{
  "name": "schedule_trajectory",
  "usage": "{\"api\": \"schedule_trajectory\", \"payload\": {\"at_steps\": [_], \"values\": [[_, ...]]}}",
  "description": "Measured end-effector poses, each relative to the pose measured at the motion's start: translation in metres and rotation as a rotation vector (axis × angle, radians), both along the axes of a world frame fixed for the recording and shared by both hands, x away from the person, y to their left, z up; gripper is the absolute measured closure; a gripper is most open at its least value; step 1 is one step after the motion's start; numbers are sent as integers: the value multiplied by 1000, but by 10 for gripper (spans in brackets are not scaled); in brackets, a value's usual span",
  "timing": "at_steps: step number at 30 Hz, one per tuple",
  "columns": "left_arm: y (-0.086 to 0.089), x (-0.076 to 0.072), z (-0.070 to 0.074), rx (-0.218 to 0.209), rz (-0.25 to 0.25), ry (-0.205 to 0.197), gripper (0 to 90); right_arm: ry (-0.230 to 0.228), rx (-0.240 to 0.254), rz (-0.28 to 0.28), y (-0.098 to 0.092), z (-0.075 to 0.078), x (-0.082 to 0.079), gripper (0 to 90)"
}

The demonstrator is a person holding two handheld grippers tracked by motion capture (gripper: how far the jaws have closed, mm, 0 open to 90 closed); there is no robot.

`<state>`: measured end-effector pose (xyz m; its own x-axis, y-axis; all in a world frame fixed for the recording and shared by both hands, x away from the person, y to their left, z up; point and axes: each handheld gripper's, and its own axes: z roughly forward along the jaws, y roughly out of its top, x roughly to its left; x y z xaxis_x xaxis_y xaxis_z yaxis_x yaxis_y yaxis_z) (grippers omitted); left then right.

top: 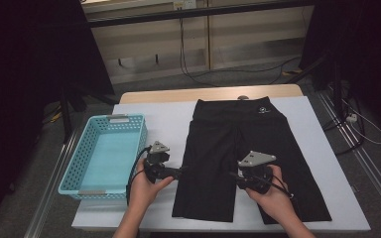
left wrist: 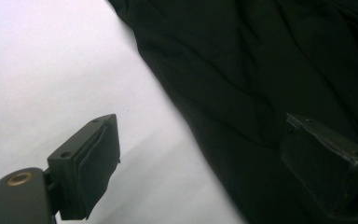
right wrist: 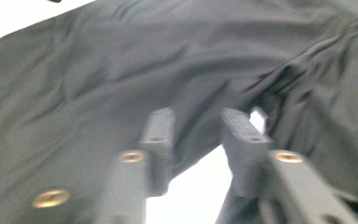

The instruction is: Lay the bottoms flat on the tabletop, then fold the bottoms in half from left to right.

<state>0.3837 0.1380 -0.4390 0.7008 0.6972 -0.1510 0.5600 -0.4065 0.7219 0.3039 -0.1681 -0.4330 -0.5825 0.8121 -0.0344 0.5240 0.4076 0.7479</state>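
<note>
High view: black fabric shorts (top: 238,153) lie lengthwise, legs toward the person, between both hands. The left hand-held gripper (top: 182,171), jaws wide and empty, straddles the near leg's outer edge. The right hand-held gripper (top: 232,174), half open and holding nothing, points at the gap between the legs.

The black shorts (top: 250,148) were of a soft, matt cloth, finely creased near the crotch and without sheen. Under them the table (top: 322,163) had a smooth, matt white top, with a pale wood-look edge at the far side. To the left, the basket (top: 74,171) looked like light blue plastic, its walls perforated and slightly glossy. The left gripper (left wrist: 200,158) had matt black jaws with ribbed, rubbery pads and a brass-coloured fitting; the right gripper (right wrist: 196,135) showed the same dull dark finish and brass-coloured rivets.
</note>
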Motion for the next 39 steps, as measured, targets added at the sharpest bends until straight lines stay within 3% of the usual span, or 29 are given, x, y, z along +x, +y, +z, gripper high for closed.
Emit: {"api": "schedule_trajectory", "payload": {"at_steps": [4, 5, 14, 18, 20, 23, 29, 30, 32, 39], "values": [[-3, -1, 1, -4, -4, 3, 114, -4, 28, -38, -6, -3, 5, 419], [-3, 0, 1, 15, -9, -4, 110, -2, 40, -41, -8, -4, 6, 389], [-6, -3, 0, 11, -9, -8, 72, -39, 79, -57, -12, -3, 8, 230], [-6, -4, -2, 24, -22, 4, 86, -39, 93, -72, -15, -3, 10, 202], [-6, -4, -4, 51, -26, -1, 98, -39, 96, -76, -16, -4, 11, 195], [-7, -5, -6, 46, -15, -4, 102, -41, 96, -78, -16, -5, 11, 189], [-10, -6, -10, 91, -19, -17, 133, -43, 96, -91, -18, -5, 12, 183], [-12, -7, -12, 79, -14, -7, 141, -44, 95, -94, -19, -6, 12, 183], [-14, -7, -14, 109, -29, -1, 165, -44, 96, -95, -20, -6, 12, 183], [-19, -12, -15, 137, -1, -16, 226, -42, 103, -90, -19, -6, 12, 177]]}}
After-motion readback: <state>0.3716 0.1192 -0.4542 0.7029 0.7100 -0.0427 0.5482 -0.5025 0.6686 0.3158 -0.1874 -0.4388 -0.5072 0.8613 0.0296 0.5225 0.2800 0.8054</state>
